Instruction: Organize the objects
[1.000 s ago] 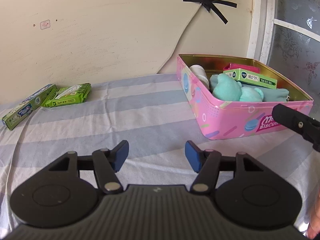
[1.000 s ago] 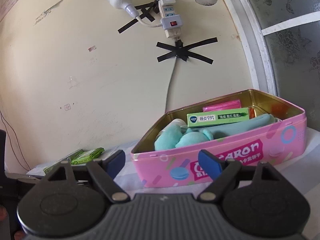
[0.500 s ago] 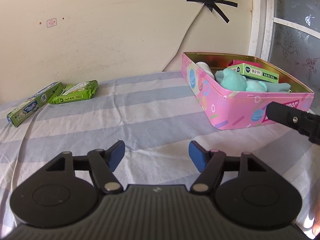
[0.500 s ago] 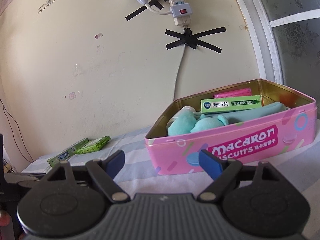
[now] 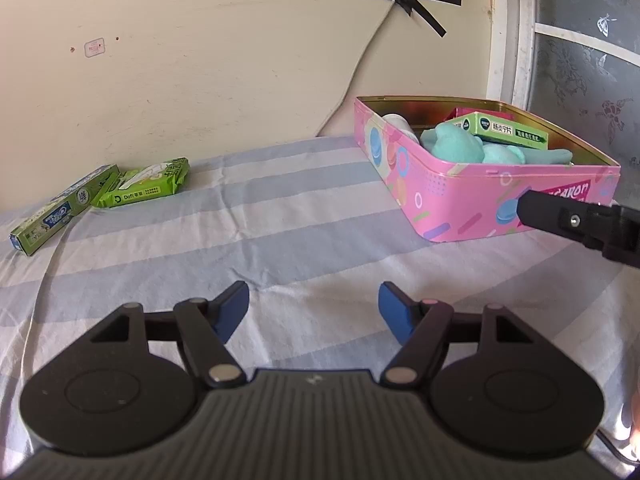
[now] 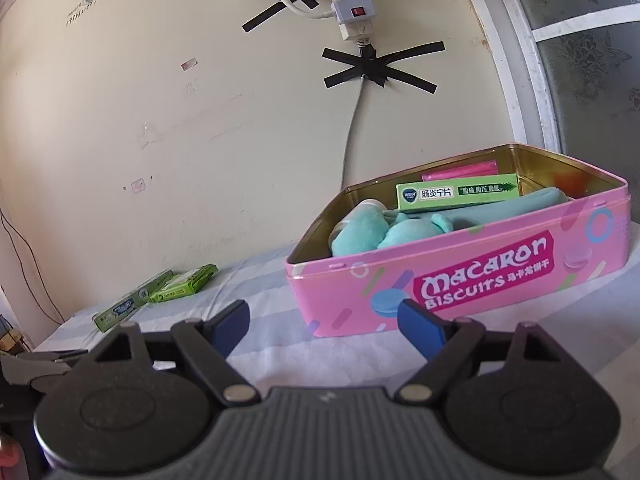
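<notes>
**Tin mostly packed, two green items left out**

The pink biscuit tin (image 6: 472, 276) sits open on the striped sheet (image 5: 248, 232), near the wall on the right. Inside lie a teal plush toy (image 6: 384, 232), a green medicine box (image 6: 456, 196) resting on top, a pink packet (image 6: 460, 170) behind it and a white object (image 5: 396, 122) at the far end. Judging by this, most of the sorting looks done. Well apart, toward the left by the wall, a toothpaste box (image 5: 60, 208) and a green wipes pack (image 5: 144, 184) lie touching each other, not yet stowed.

The left gripper (image 5: 314, 308) hovers over bare sheet, jaws apart and empty. The right gripper (image 6: 324, 322) faces the tin's front, jaws likewise apart and holding nothing.

The tin's floor is hidden under its contents, and an orange patch in its far corner is too dim to identify.
</notes>
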